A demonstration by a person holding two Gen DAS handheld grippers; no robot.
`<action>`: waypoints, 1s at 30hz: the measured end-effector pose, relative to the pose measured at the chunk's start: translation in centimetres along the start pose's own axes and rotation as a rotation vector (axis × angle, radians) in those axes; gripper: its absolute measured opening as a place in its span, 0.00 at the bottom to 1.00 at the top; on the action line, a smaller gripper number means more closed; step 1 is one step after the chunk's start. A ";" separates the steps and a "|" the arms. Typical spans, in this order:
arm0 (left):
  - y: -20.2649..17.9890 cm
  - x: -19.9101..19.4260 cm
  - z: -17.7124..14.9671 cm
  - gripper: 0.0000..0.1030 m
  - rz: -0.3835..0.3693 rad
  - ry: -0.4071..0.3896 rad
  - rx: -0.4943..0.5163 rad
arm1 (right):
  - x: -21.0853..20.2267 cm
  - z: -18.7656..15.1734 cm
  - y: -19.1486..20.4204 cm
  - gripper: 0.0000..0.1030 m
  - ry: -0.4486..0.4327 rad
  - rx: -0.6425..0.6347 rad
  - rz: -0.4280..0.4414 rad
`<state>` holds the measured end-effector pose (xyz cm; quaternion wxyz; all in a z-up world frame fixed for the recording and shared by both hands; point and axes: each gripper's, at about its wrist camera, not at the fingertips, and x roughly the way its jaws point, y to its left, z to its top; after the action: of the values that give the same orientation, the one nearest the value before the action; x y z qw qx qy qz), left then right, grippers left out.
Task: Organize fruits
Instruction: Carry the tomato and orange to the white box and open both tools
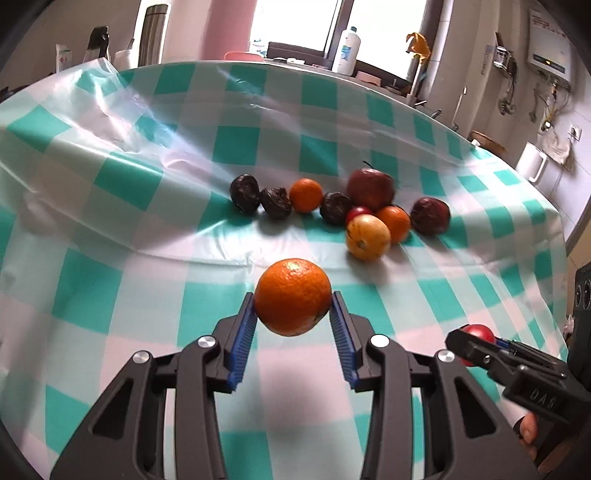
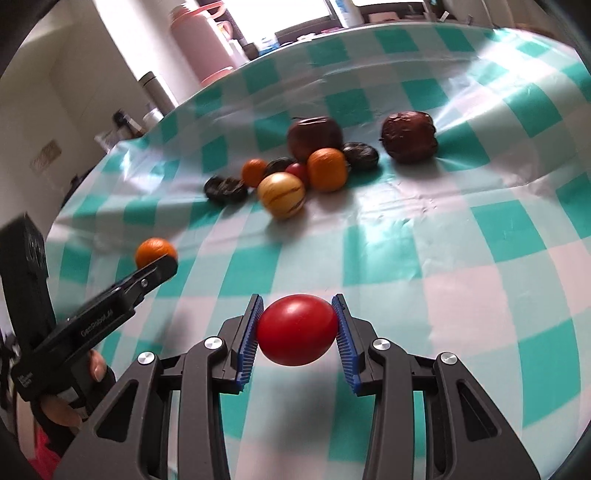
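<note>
My left gripper (image 1: 293, 297) is shut on an orange (image 1: 293, 296) and holds it above the checked tablecloth (image 1: 110, 288). My right gripper (image 2: 297, 312) is shut on a red tomato (image 2: 296, 329), which also shows at the lower right of the left wrist view (image 1: 480, 332). The left gripper and its orange (image 2: 155, 251) show at the left of the right wrist view. Further back lies a cluster of fruit: a red apple (image 1: 370, 187), two oranges (image 1: 306, 194), a yellow striped fruit (image 1: 367, 236), a small red fruit (image 1: 357, 212) and several dark wrinkled fruits (image 1: 245, 192).
The teal and white plastic cloth is wrinkled, with a raised fold at the far left (image 1: 110, 103). Behind the table stand a white bottle (image 1: 346, 48), a pink container (image 2: 201, 40) and a steel flask (image 1: 151, 33). A kettle (image 1: 532, 162) stands at the far right.
</note>
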<state>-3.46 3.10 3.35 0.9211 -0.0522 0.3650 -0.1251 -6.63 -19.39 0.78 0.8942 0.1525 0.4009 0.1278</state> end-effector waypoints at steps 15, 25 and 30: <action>-3.9 -3.0 -3.4 0.39 -0.013 0.025 0.094 | -5.3 -4.5 1.4 0.38 -0.057 -0.137 -0.048; -9.9 -3.7 -5.7 0.39 -0.048 0.047 0.245 | -9.9 -6.7 -2.8 0.38 -0.119 -0.093 -0.076; -12.9 -3.8 -7.0 0.39 -0.063 0.064 0.318 | -11.8 -7.9 -5.3 0.38 -0.148 -0.053 -0.090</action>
<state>-13.40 -8.36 3.14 0.9012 0.0867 0.3681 -0.2118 -19.64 -27.10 1.83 0.9300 0.1196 0.3367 0.0866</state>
